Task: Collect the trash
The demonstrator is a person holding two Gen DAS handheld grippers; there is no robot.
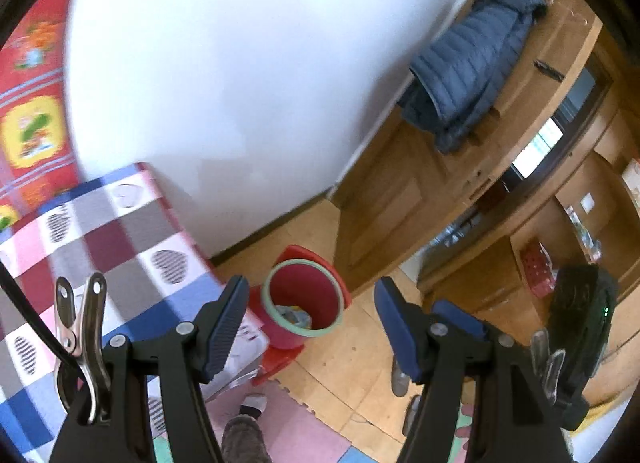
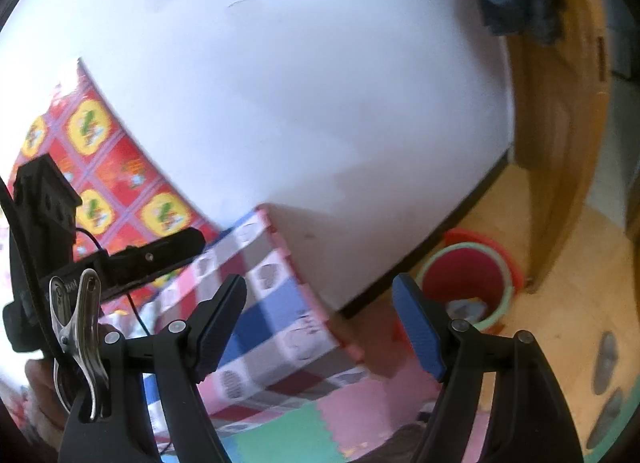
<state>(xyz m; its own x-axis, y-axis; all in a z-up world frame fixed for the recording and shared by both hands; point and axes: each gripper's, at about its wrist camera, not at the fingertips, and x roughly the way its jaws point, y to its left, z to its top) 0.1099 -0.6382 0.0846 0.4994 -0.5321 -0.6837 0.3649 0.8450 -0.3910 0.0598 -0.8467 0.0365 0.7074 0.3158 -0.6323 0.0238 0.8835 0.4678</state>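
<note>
1. Below me, bare wooden floor (image 1: 352, 347) runs from the dark skirting of the white wall (image 1: 224, 75) out to the open wooden door (image 1: 404, 199), and a puzzle-edged foam mat (image 1: 304, 431) covers the near part; its toothed edge meets the wood just this side of the bin.
2. To the left, the checked heart-print cover (image 1: 120, 247) drapes over a raised block whose corner stands beside the bin, so the free room lies to the right, towards the door.
3. A blue quilted jacket (image 1: 472, 75) hangs over the top of the door.
4. My left gripper (image 1: 312, 323) stands wide with nothing between its blue pads; the red bin (image 1: 308, 295), ringed by a pale green rim, shows right in the gap, well below on the floor, against the corner of the covered block. Some crumpled trash lies at its bottom.
5. My right gripper (image 2: 324, 327) is also wide and empty; in its view the bin (image 2: 468, 279) sits off beyond my right finger, near the foot of the door.
6. A sock foot (image 1: 254, 403) stands on the mat near the block.
7. Motion blur leaves no writing readable.
</note>
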